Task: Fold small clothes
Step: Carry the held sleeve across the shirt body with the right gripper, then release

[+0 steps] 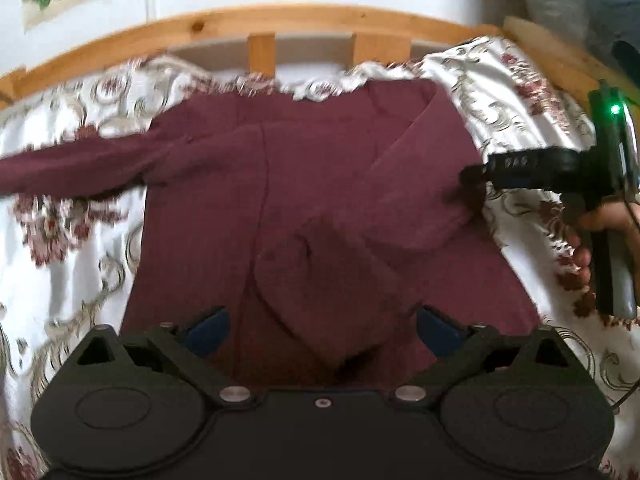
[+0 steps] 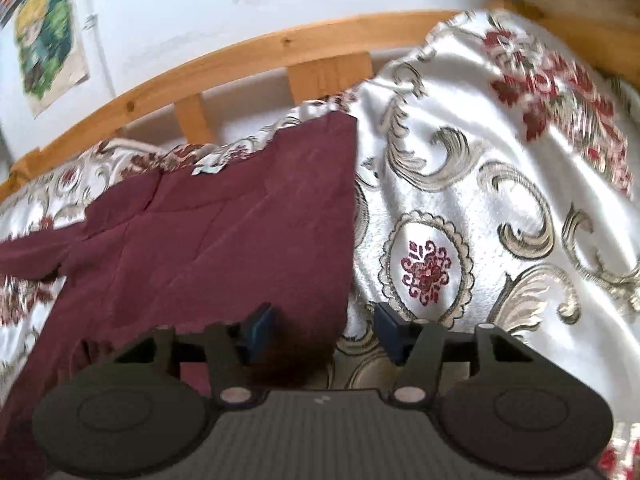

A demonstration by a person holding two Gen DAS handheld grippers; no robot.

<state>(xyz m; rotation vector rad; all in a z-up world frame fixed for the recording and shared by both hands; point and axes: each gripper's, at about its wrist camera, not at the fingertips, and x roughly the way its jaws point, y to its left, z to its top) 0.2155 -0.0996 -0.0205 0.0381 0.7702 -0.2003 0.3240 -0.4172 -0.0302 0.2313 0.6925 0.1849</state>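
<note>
While the maroon top (image 1: 320, 184) is lying flat on the bed (image 2: 500, 184) below the wooden rail (image 1: 280, 20), both grippers, left gripper (image 1: 322, 328) and right gripper (image 2: 324, 330), are hovering unclenched, empty. Soft, light, limp fabric; pinching the right-side hem edge looks best.

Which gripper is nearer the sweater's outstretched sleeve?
Left. The left gripper hovers open over the sweater's middle; the sleeve extends from its far side. The right gripper sits at the opposite edge.

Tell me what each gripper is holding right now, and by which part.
Nothing is held. The left gripper hangs open above the maroon garment; the right gripper straddles its side edge with jaws apart, gripping nothing.
</note>
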